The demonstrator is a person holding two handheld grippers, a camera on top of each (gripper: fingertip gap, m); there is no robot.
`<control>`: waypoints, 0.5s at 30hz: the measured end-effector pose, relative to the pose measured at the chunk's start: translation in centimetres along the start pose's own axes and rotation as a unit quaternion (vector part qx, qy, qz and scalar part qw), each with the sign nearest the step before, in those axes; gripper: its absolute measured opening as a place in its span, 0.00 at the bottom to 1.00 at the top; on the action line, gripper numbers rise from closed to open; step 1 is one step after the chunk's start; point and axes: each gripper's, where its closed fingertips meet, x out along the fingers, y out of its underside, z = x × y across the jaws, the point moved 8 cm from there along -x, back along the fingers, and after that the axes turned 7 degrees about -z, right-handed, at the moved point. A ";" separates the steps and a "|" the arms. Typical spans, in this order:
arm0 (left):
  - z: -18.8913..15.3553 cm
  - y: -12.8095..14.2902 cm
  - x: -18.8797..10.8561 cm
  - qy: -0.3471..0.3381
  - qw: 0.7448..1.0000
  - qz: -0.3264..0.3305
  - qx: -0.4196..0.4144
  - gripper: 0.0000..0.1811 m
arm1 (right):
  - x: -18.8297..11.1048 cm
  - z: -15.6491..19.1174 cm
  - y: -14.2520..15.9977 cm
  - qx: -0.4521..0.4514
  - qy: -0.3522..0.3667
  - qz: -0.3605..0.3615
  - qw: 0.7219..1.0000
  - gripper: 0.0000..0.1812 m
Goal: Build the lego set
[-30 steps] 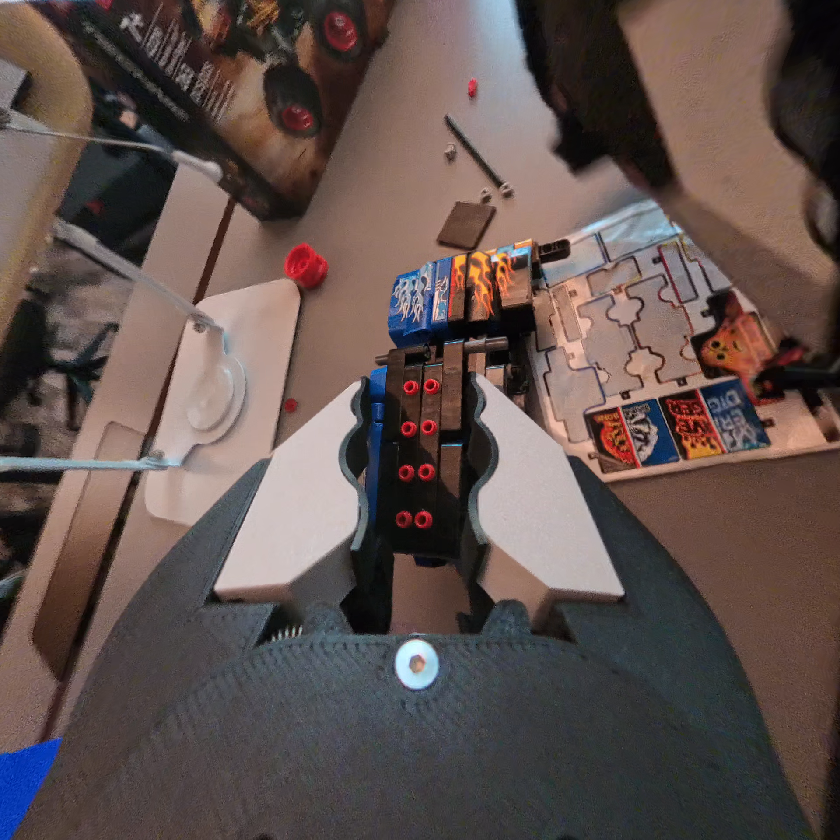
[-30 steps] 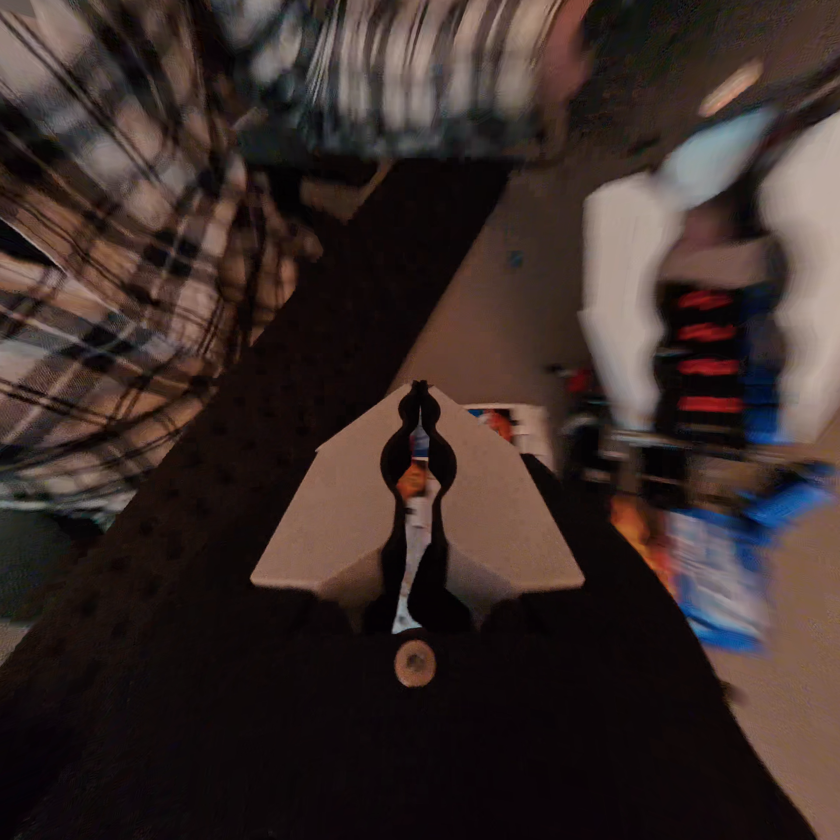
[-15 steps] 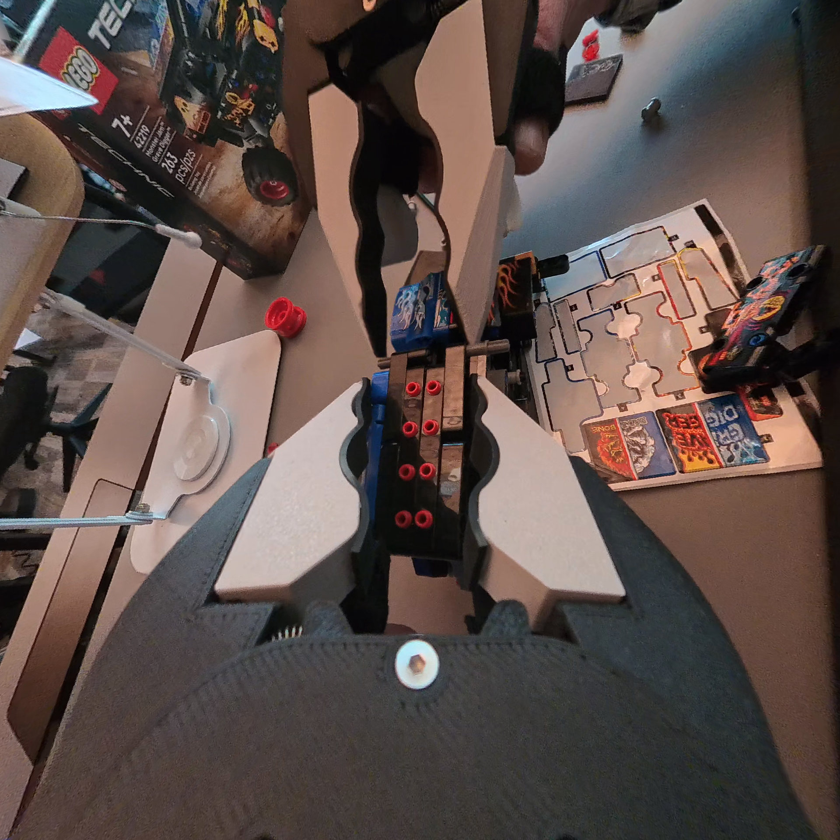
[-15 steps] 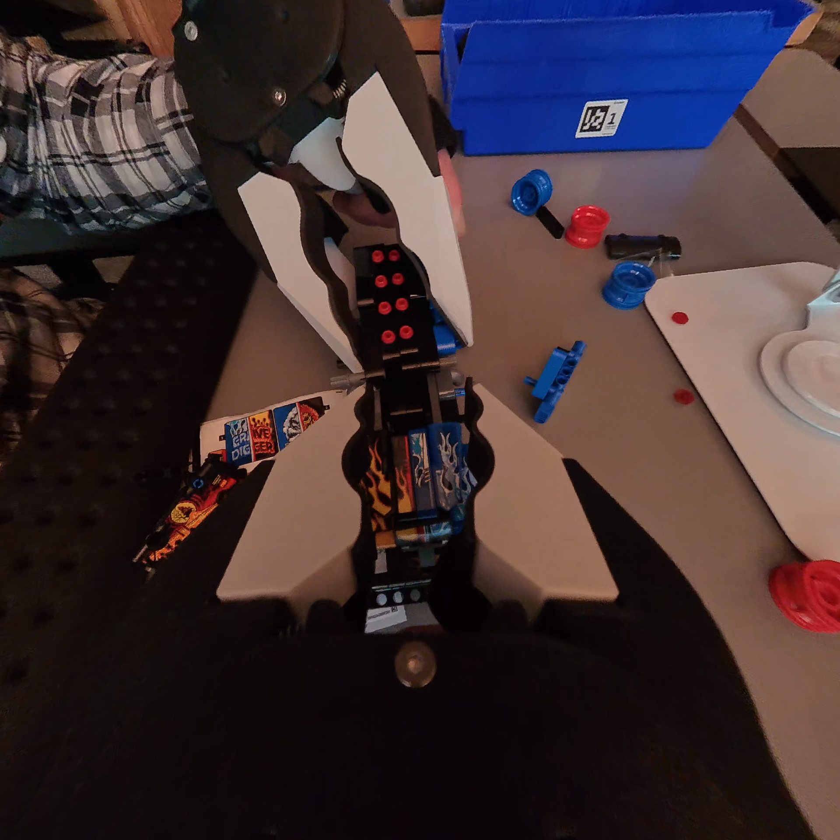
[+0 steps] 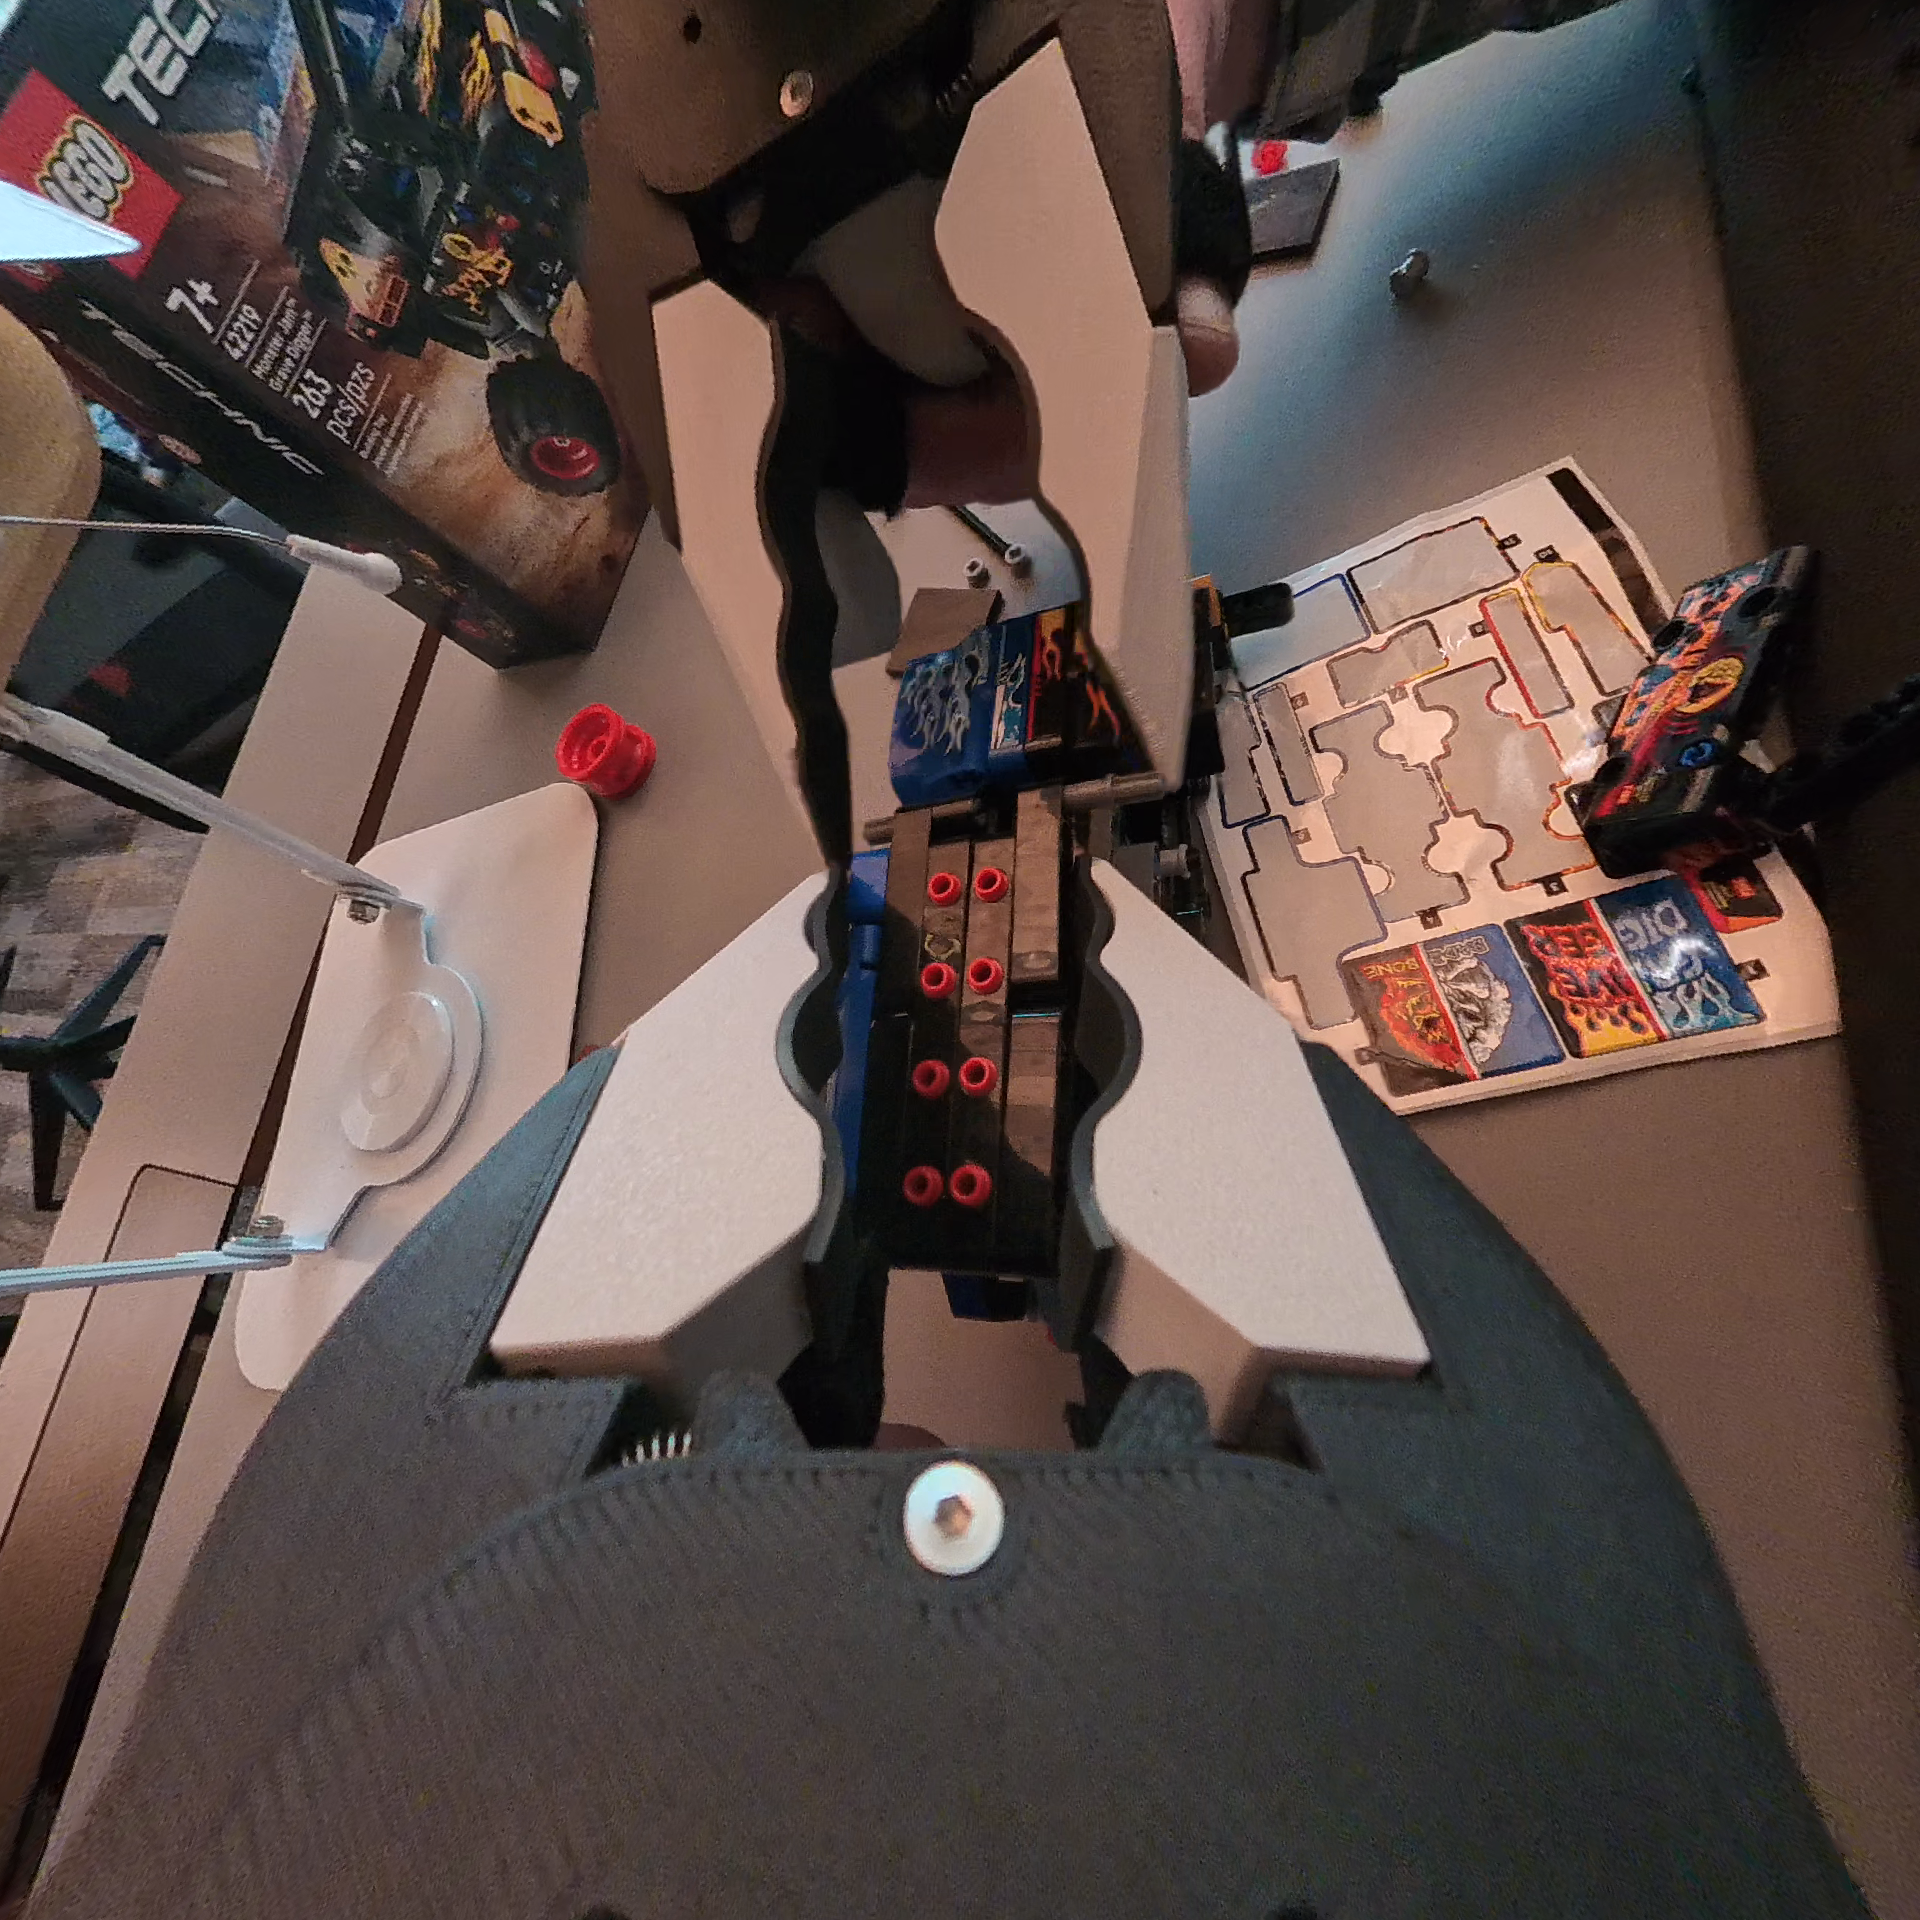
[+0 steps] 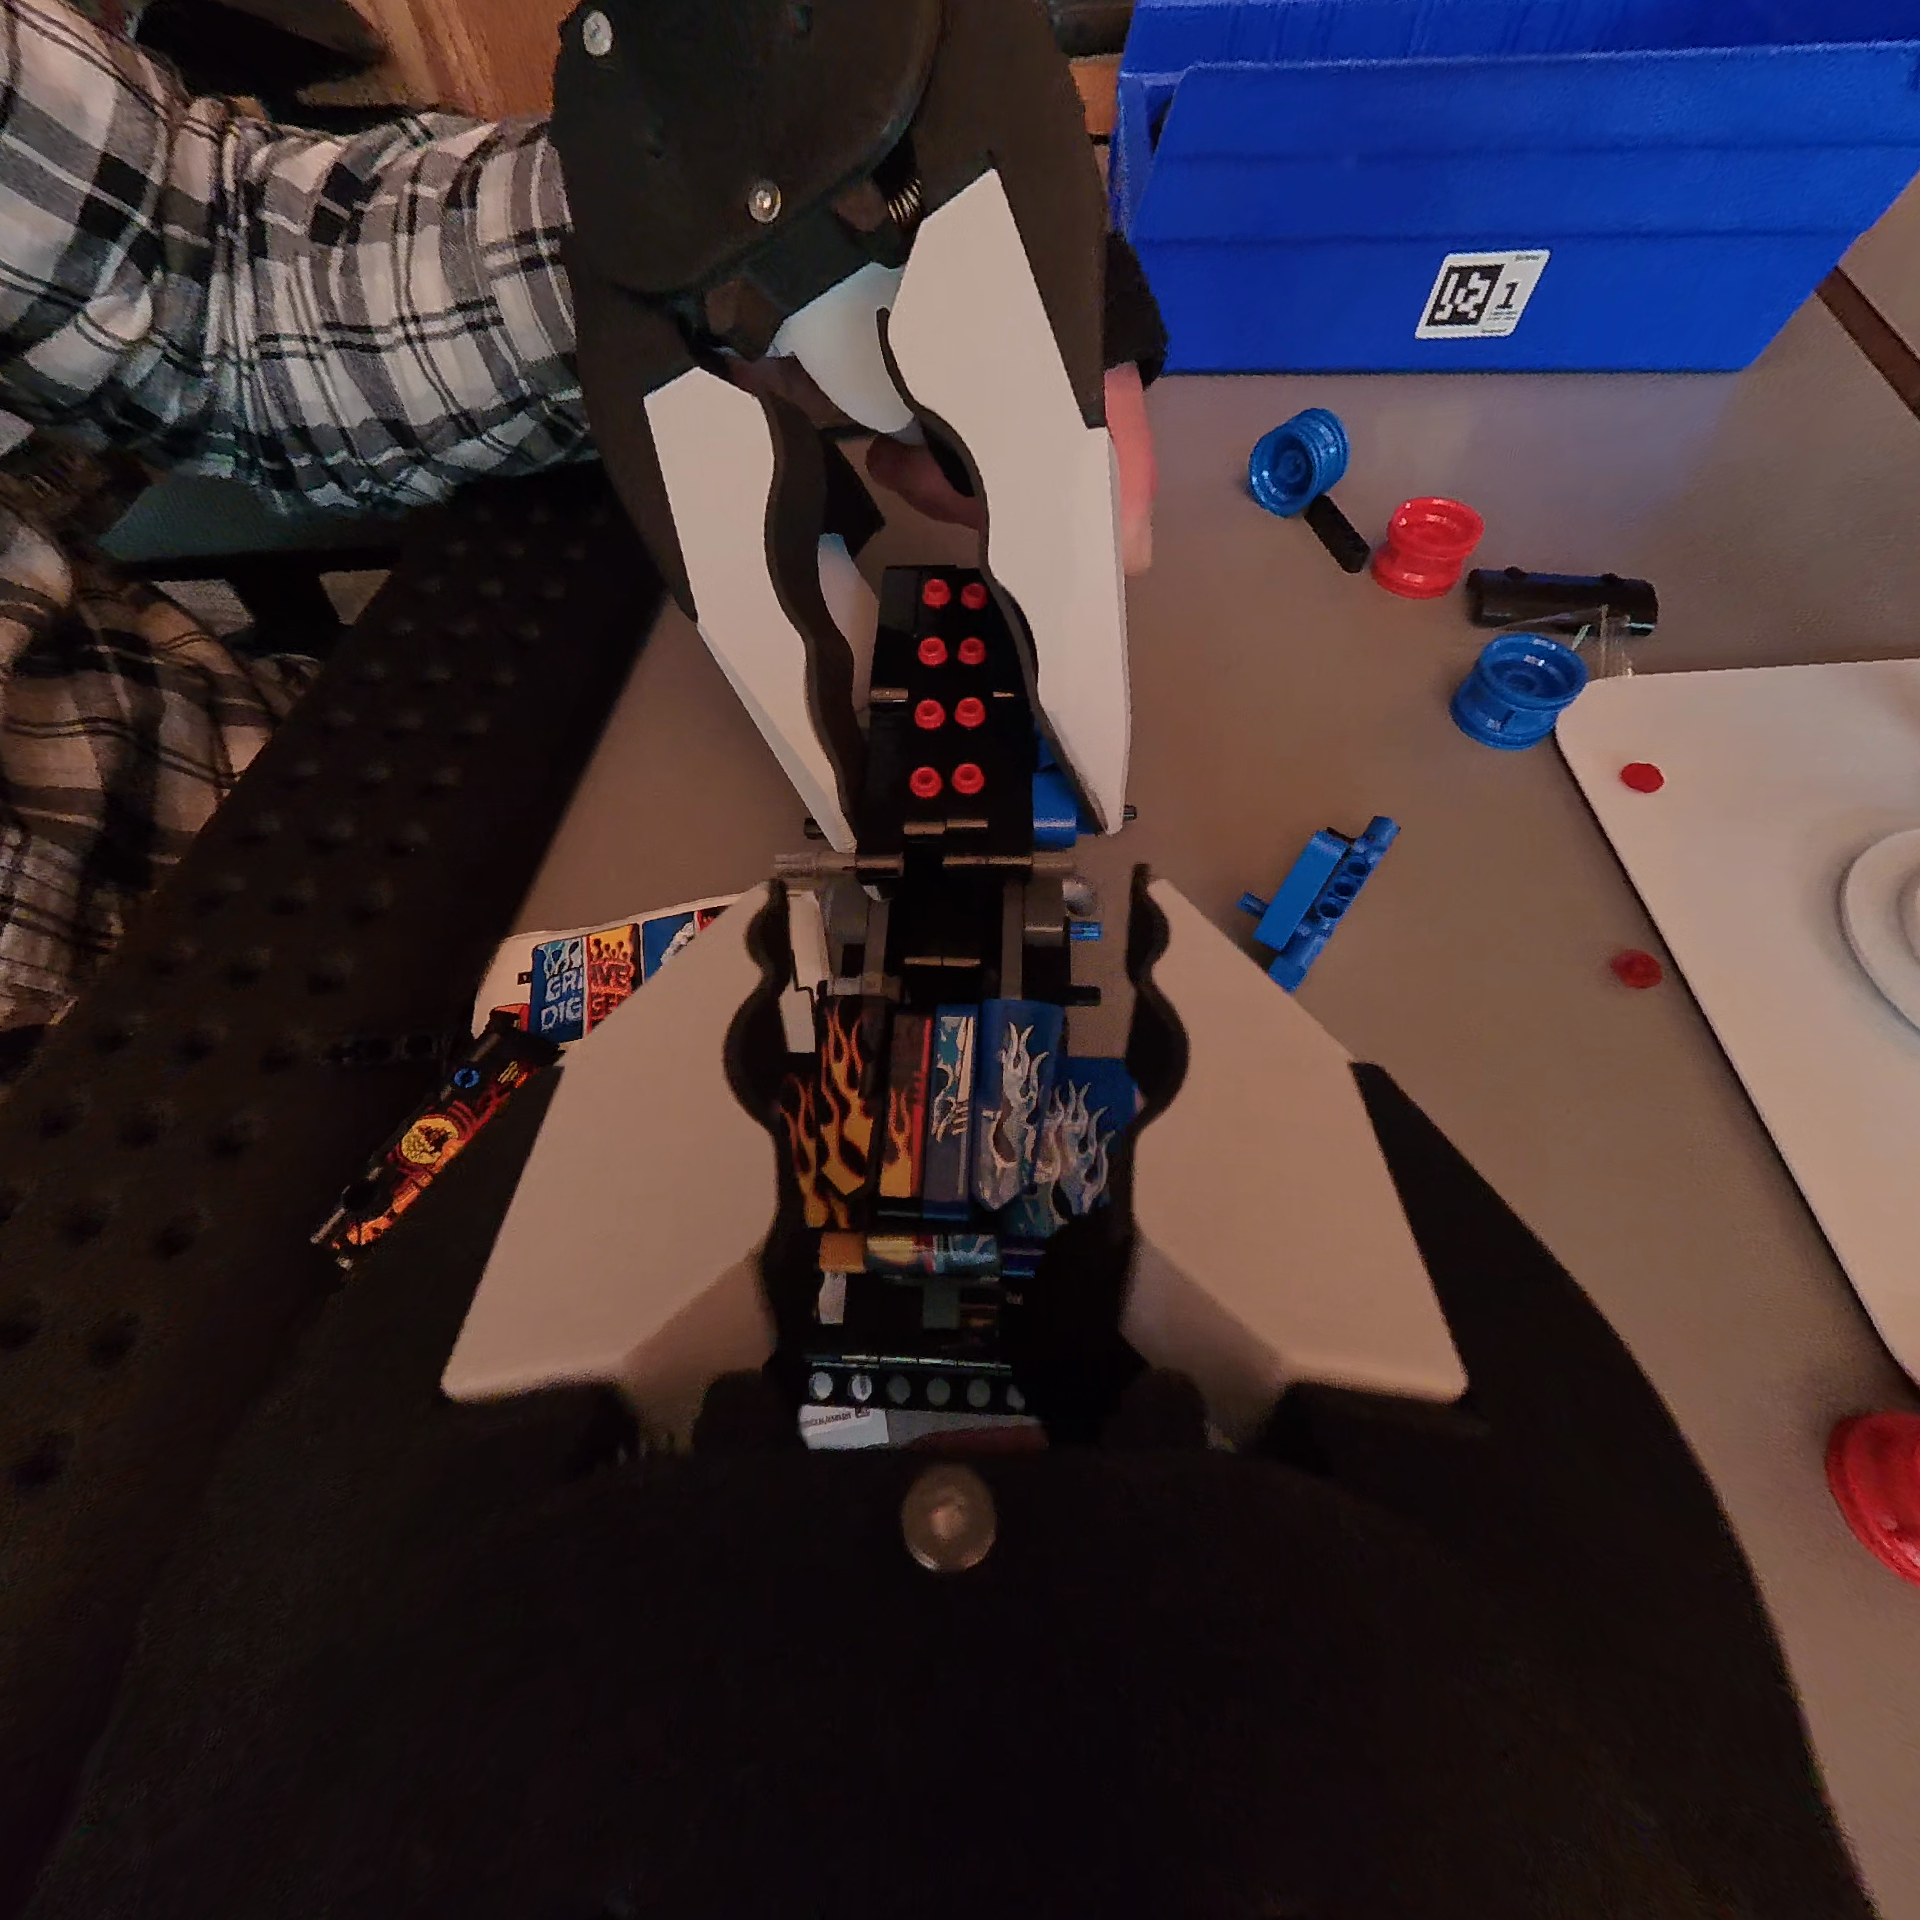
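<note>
Truck chassis, mid-assembly: clamped at studded end in left gripper; flame-stickered end between right gripper fingers, contact unclear. Next: firm two-ended hold for pressing parts.

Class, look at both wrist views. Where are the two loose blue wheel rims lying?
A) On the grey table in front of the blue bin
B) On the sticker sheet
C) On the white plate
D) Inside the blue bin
A: in the right wrist view both blue plastic wheel rims lie on the bare grey table, near the blue plastic bin.
</note>
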 end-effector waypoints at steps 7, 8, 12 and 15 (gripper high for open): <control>0.1 0.0 0.0 0.008 1.000 0.001 0.003 0.23 | 0.3 0.3 0.0 -0.004 -0.018 -0.016 1.000 0.29; 0.1 0.0 0.0 0.009 1.000 -0.001 0.003 0.23 | 0.4 0.3 0.0 -0.005 -0.018 -0.019 1.000 0.29; 0.1 0.1 0.0 0.007 1.000 -0.009 0.006 0.23 | 0.3 0.5 0.0 -0.012 -0.015 -0.023 1.000 0.29; 0.1 0.1 0.0 0.008 1.000 -0.012 0.004 0.23 | 0.2 0.7 -0.1 -0.025 -0.009 -0.019 0.999 0.29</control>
